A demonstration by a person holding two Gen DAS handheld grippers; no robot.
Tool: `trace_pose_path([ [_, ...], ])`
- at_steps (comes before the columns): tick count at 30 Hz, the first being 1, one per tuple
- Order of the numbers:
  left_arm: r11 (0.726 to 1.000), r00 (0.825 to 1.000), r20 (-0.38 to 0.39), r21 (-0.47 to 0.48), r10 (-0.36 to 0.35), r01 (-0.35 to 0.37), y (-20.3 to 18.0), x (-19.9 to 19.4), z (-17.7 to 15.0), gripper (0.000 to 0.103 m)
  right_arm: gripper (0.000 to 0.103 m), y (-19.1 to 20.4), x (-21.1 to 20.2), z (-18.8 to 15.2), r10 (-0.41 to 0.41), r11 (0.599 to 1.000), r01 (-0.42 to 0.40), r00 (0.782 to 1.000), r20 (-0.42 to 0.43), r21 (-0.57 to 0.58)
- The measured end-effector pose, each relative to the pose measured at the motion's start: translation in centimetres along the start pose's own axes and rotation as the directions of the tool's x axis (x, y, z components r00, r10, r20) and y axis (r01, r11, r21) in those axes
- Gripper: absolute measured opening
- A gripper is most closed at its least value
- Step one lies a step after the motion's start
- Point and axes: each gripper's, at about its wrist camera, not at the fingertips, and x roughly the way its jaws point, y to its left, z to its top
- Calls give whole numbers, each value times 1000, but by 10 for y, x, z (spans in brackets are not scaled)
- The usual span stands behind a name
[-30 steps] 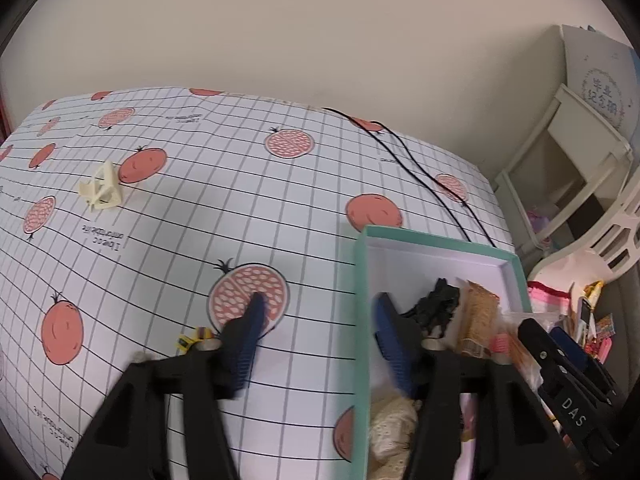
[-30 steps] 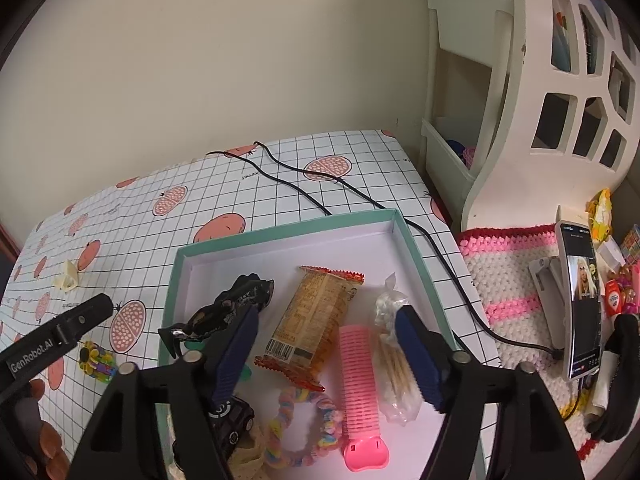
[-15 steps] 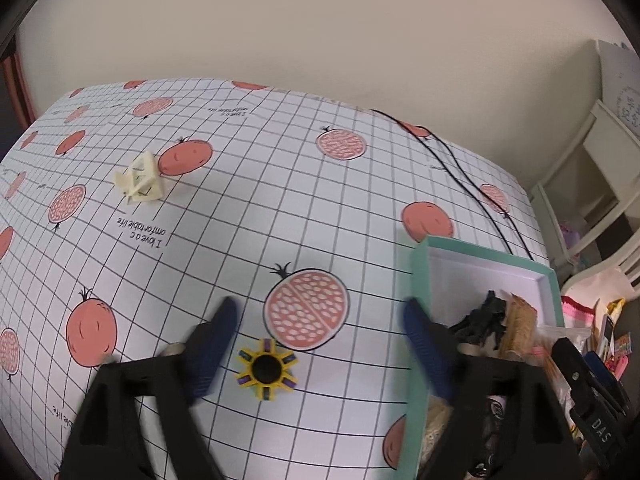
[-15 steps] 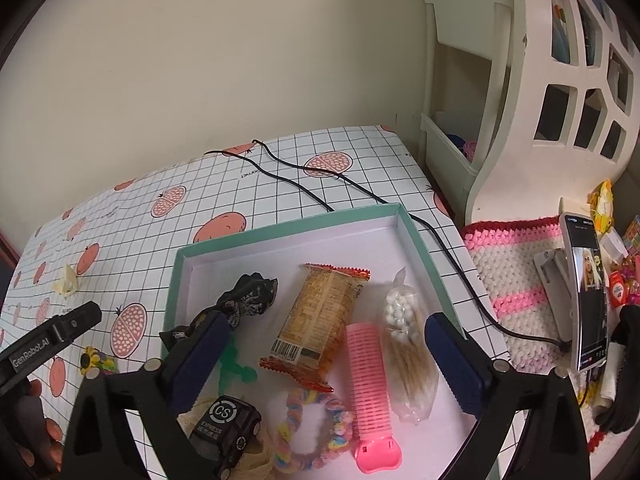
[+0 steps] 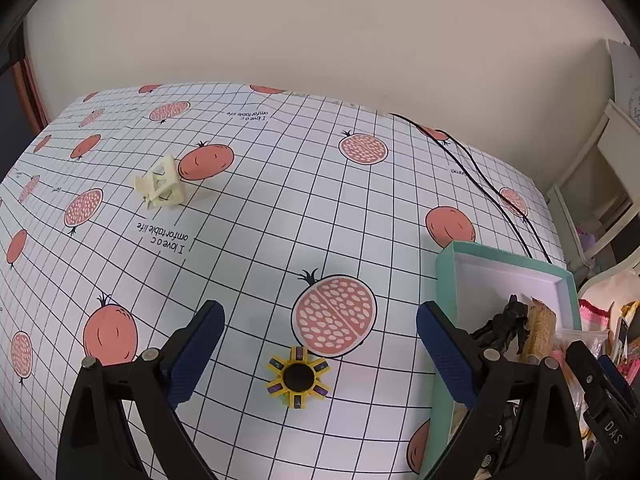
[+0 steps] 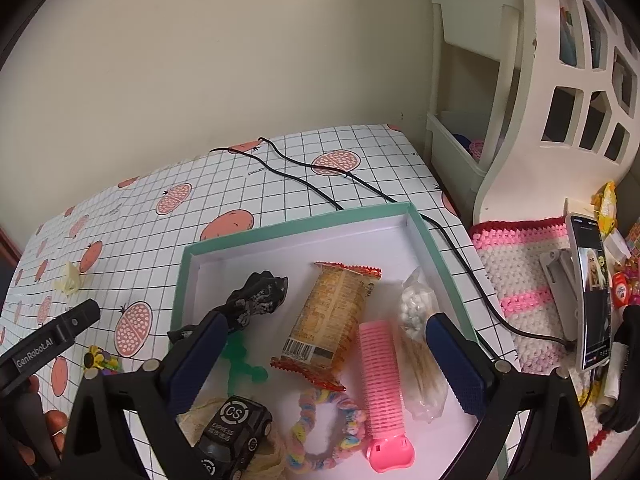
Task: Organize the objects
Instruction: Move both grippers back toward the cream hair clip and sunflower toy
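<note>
Both grippers spread wide, nothing held. Left gripper (image 5: 318, 354) has just been opening; the yellow star-shaped plastic spinner with a black hub (image 5: 298, 377) lies on the table (image 5: 256, 216) between its fingers (image 5: 196, 354), no contact. Right gripper (image 6: 326, 364) has also just been opening, over the teal-rimmed white cardboard box (image 6: 438, 258); its fingers (image 6: 456, 364) straddle the orange foil snack packet (image 6: 330, 322) and the pink ribbed plastic hair roller (image 6: 380, 384) without pressing either.

Spinner sits just outside the box's left wall. The cream plastic hair claw (image 5: 160, 182) is well apart, far side of the table. Likely 2 things left to box.

Risks:
- Spinner is flat and low. Fingers closing too high skim over it or flick it away; too low and the tips drag on the pomegranate-print tablecloth (image 5: 334, 312).
- The left gripper's right finger is close to the box wall. A sideways swing could shove the box.
- Box is crowded near the front: black toy car (image 6: 232, 436), pastel braided hair tie (image 6: 328, 432), clear bag of cotton swabs (image 6: 418, 344), black crumpled figure (image 6: 258, 298), green plastic piece (image 6: 240, 362). A drop there may land on the pile and roll out; the far half is clearer.
- Both grippers close together near the box; collision possible if they move at once.
- Black cable (image 6: 316, 188) runs behind the box; a pushed box could snag it.
</note>
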Motion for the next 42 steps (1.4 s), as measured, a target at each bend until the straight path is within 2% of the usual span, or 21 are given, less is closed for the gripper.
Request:
trace_pose_path([
  [12, 1000, 1000, 5, 14, -9, 9, 3, -5, 7, 97, 101, 8, -6, 4, 15, 1000, -15, 1000, 16, 1],
  [24, 998, 1000, -6, -60, -15, 15, 46, -8, 26, 97, 101, 28, -9, 4, 46, 999, -45, 998, 31, -29],
  [36, 987, 997, -28, -140, 71, -75, 106, -8, 49, 97, 101, 76, -7, -2, 85, 992, -82, 996, 28, -100],
  [42, 967, 984, -99, -193, 148, -165, 139, 1, 53, 97, 101, 108, -9, -4, 142, 979, -136, 989, 33, -152],
])
